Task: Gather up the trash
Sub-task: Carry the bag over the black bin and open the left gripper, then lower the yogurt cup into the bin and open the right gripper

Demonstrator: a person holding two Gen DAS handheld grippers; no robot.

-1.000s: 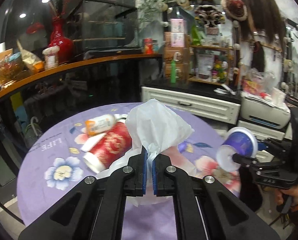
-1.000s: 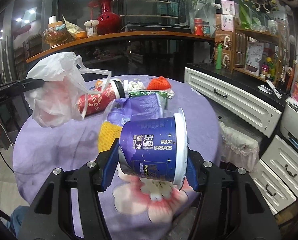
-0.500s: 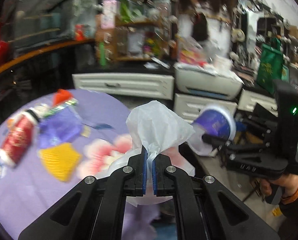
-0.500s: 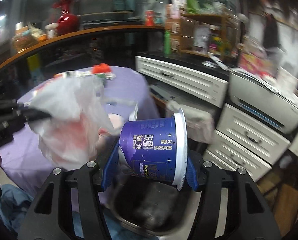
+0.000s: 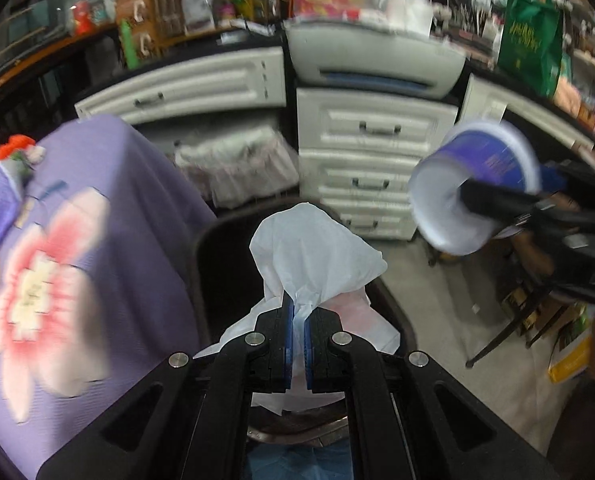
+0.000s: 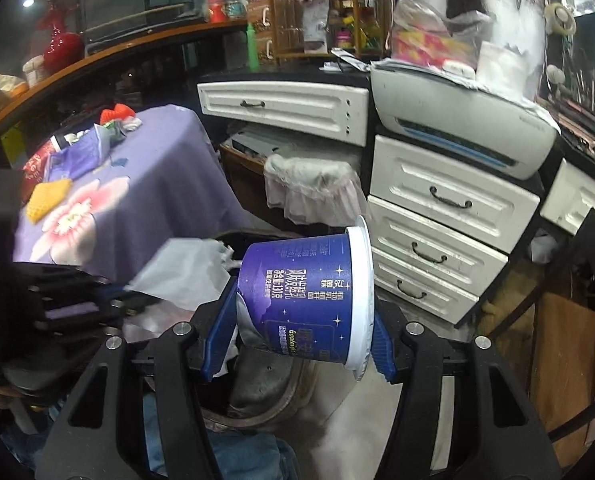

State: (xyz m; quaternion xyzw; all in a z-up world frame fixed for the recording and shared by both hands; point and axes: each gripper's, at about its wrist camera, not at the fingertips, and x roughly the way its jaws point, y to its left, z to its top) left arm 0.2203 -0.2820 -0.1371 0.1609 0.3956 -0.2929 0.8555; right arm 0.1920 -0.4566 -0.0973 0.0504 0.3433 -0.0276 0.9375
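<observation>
The left tool (image 5: 298,334) is pinched tight on a white plastic bag (image 5: 317,258) at the frame's lower centre, over a dark bin (image 5: 393,316). The right tool (image 6: 297,340), half open, clamps a purple cup (image 6: 297,304) lying sideways at lower centre, beside the purple-clothed worktop (image 6: 157,188).
</observation>
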